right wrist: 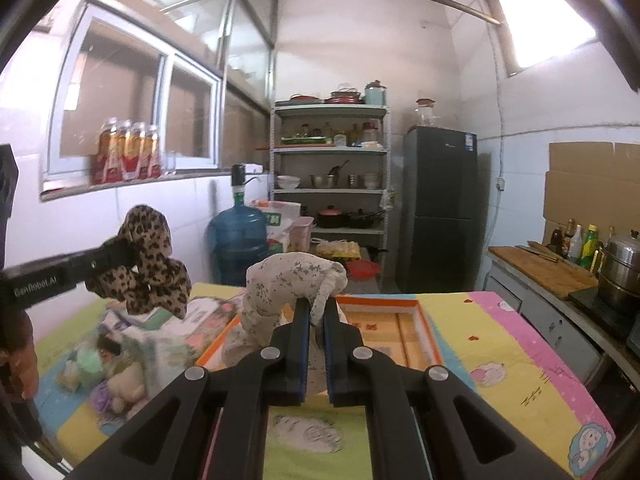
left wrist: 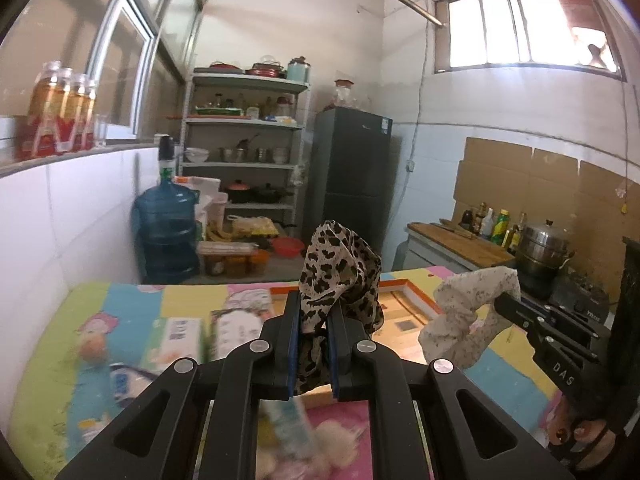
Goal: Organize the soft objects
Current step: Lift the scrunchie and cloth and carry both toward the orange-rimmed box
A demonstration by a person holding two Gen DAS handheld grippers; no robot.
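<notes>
My left gripper (left wrist: pixel 315 300) is shut on a leopard-print scarf (left wrist: pixel 340 268) that bunches up above its fingers and hangs below them. The same scarf (right wrist: pixel 150 264) shows at the left of the right wrist view, held up in the air. My right gripper (right wrist: pixel 317 308) is shut on a white cloth with small grey flowers (right wrist: pixel 280 284); that cloth (left wrist: pixel 468 312) droops from its tip at the right of the left wrist view. Both cloths hang above an orange-rimmed box (right wrist: pixel 424 320) that lies on the colourful cartoon mat (right wrist: pixel 520 344).
Tissue packs (right wrist: pixel 168 328), a small plush toy (right wrist: pixel 124 388) and other soft items lie on the mat's left part. Behind the table stand a blue water jug (right wrist: pixel 238 236), a shelf rack (right wrist: pixel 332 188) and a dark fridge (right wrist: pixel 438 208). A counter with bottles and a steel pot (right wrist: pixel 620 268) runs along the right.
</notes>
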